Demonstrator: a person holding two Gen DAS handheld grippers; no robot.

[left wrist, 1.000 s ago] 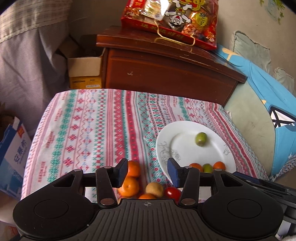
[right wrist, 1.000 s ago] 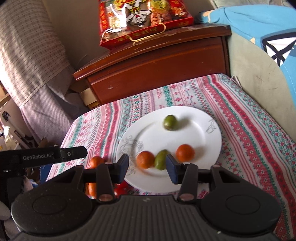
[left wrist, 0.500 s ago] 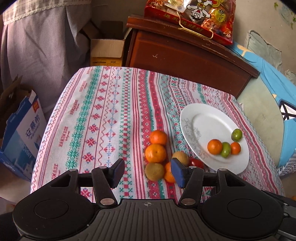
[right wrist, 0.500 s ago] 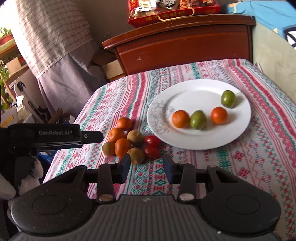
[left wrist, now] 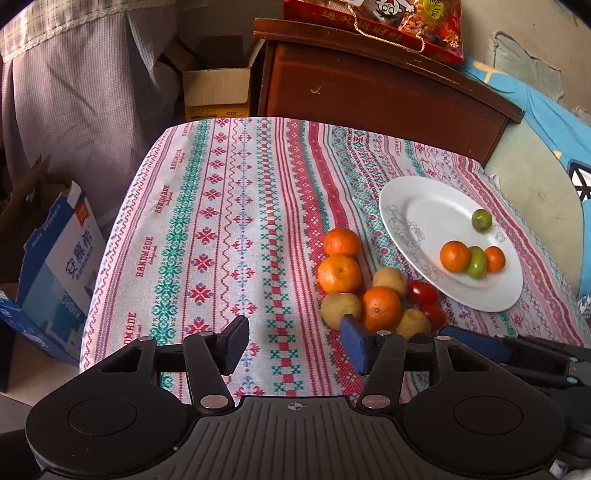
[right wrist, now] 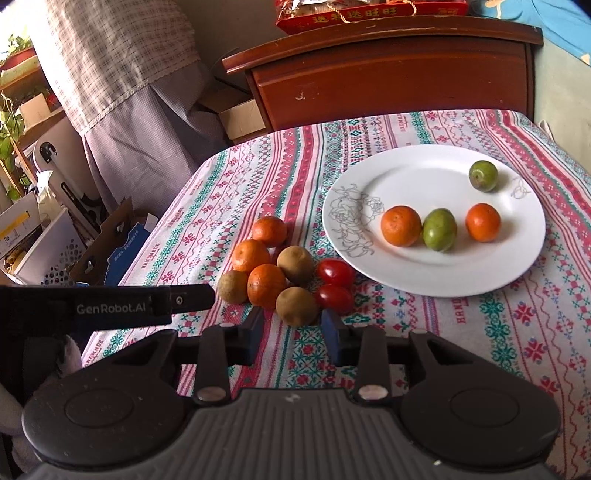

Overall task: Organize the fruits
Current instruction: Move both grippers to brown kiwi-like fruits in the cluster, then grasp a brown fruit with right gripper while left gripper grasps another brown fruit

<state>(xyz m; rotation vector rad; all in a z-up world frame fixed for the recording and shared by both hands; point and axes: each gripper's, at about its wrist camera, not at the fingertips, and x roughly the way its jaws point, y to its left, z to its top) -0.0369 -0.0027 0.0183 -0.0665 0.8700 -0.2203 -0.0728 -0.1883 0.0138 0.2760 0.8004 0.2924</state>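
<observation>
We see a loose cluster of fruit lying on the patterned red, green and white cloth of the counter (right wrist: 424,343), just left of the round white plate (right wrist: 436,273): three orange tangerines (right wrist: 266,285), three brown kiwi-like fruits (right wrist: 296,305) and two red cherry tomatoes (right wrist: 335,272), most touching one another. The nearer tomato almost touches the plate's rim. On the plate rest two small oranges (right wrist: 401,225), a green fruit (right wrist: 439,229) between them touching the left one, and a second green fruit (right wrist: 483,175) apart toward the far rim.

Our right gripper (right wrist: 291,332) hovers just in front of the cluster, its jaws parted about one fruit wide and holding nothing. Our left gripper (left wrist: 293,345) hangs farther left of the plate, spread wide and empty, its right finger (left wrist: 354,341) overlapping the nearest fruits in view.

Behind the counter stands a dark wooden cabinet (right wrist: 391,74) with a red gift box (left wrist: 373,26) on top.
</observation>
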